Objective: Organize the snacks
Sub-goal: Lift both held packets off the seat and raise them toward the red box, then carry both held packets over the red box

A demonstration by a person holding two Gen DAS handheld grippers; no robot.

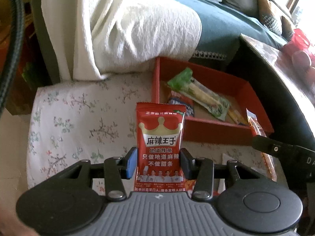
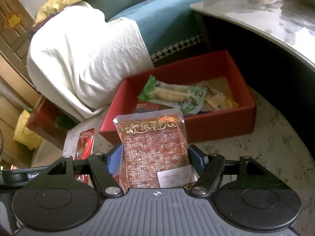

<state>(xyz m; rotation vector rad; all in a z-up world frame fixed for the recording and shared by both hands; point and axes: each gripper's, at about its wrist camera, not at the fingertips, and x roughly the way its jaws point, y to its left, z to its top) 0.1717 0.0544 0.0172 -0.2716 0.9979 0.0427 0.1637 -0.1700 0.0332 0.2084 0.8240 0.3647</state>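
Observation:
My left gripper is shut on a small red snack packet with a gold crown, held upright above the floral cloth. My right gripper is shut on a clear orange-red snack pouch with printed text facing me. Beyond both stands a red box, also in the right wrist view. Inside it lie a green-ended snack pack and several smaller wrapped snacks. The right gripper's body and its pouch edge show at the right of the left wrist view.
A floral tablecloth covers the surface under the box. A person in white trousers sits on a teal sofa just behind. A glossy table edge curves along the right. Another red packet lies left of my right gripper.

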